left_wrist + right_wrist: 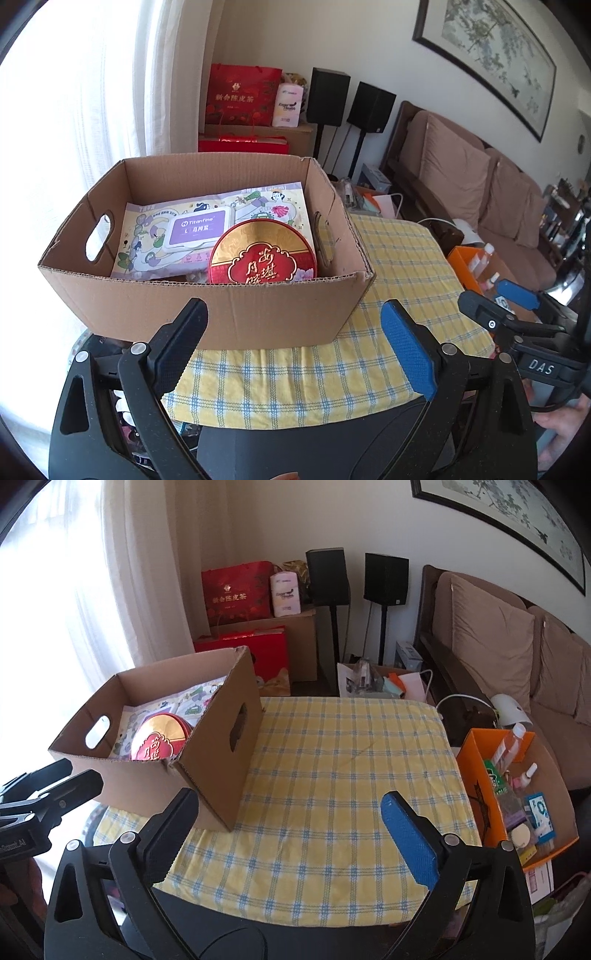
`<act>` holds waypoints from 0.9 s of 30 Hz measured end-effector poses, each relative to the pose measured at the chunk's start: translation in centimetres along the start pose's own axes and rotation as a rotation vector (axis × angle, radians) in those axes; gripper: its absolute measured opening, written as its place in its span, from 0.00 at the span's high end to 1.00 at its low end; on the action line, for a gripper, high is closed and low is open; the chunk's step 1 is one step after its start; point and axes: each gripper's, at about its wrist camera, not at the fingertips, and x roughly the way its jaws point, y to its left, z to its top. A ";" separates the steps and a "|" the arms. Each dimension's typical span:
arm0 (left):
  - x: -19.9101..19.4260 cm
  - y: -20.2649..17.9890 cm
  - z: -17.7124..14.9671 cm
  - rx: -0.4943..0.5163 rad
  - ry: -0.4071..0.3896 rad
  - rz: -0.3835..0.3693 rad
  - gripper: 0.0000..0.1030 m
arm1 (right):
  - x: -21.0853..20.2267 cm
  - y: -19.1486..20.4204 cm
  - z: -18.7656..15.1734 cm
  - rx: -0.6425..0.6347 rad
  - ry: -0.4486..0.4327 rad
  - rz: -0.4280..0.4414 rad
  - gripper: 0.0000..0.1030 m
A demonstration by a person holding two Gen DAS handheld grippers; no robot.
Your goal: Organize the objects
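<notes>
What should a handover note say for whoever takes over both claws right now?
Left claw: open, empty, in front of the cardboard box.
Right claw: open, empty, over the checked cloth.
Done: round red tin and wipes pack lie in the box, on a flat printed pack.
Left: the cloth is bare; small bottles and packets sit in the orange box beside the table, possibly next.
</notes>
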 end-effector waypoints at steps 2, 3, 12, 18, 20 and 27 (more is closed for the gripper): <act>-0.3 -0.1 -0.3 0.000 -0.004 -0.003 0.04 | -0.5 0.2 -0.4 -0.003 -0.007 -0.008 0.01; -0.4 -0.2 -0.4 -0.001 -0.007 -0.003 0.00 | -0.7 0.1 -0.6 -0.004 -0.010 -0.012 0.01; -0.8 -0.2 -1.0 -0.008 -0.021 0.018 0.00 | -1.8 -0.2 -1.7 0.007 -0.012 -0.045 0.00; -1.1 -0.8 -1.3 0.028 -0.028 0.062 0.00 | -2.2 0.0 -2.0 0.005 -0.018 -0.063 0.00; -1.2 -0.8 -1.3 0.022 -0.023 0.058 0.00 | -2.4 0.1 -2.0 0.006 -0.024 -0.064 0.00; -1.6 -0.7 -1.2 0.014 -0.027 0.078 0.00 | -3.2 0.3 -1.8 0.011 -0.045 -0.060 0.00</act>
